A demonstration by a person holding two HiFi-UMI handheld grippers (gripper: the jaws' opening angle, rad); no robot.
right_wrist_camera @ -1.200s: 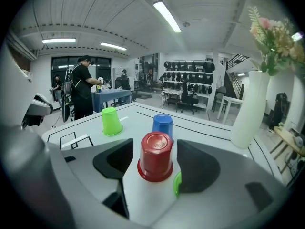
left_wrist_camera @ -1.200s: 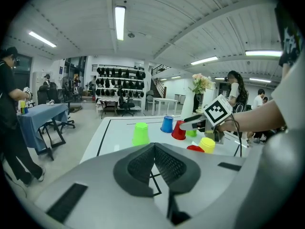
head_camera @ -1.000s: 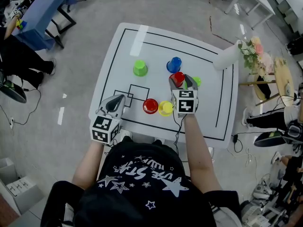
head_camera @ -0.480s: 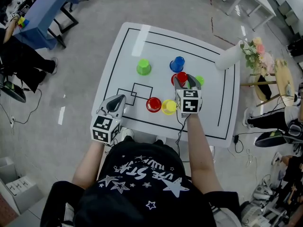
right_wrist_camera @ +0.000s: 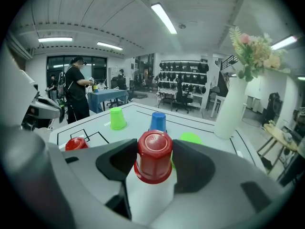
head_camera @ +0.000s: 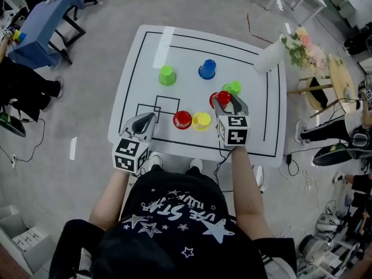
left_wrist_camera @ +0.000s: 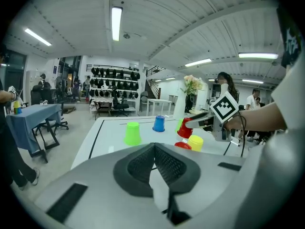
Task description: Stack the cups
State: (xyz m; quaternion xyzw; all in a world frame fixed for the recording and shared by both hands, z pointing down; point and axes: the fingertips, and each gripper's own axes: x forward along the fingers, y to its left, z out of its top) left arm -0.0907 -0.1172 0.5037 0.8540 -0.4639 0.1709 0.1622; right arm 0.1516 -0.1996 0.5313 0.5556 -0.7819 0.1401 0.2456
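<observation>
**Right gripper clamps a red cup and lifts it; no stack yet**

Head view: the right gripper has just been closing its jaws and now grips the held red cup between them. Compared with a second ago, that cup has come away from the blue cup, toward the person. It now sits just beside the right green cup. The left green cup stands where it did. So do the second red cup and the yellow cup, which sit just beside each other near the front of the tabletop. The left gripper waits at the front left corner and has barely shifted.

Left gripper view: its jaws are together with nothing between them. Far across, the held red cup hangs tilted in the right gripper. It appears raised above the yellow cup, though it is small here, so the clearance is only probable.

Right gripper view: the pads press on both sides of the held red cup, which is upside down with its base toward the camera. The blue cup and the right green cup lie beyond it.

Meaning for the task: the pick looks done and all the other cups are still single. The likely next step is to carry this cup over another one, probably the nearby second red or yellow cup, and level it before lowering.
</observation>
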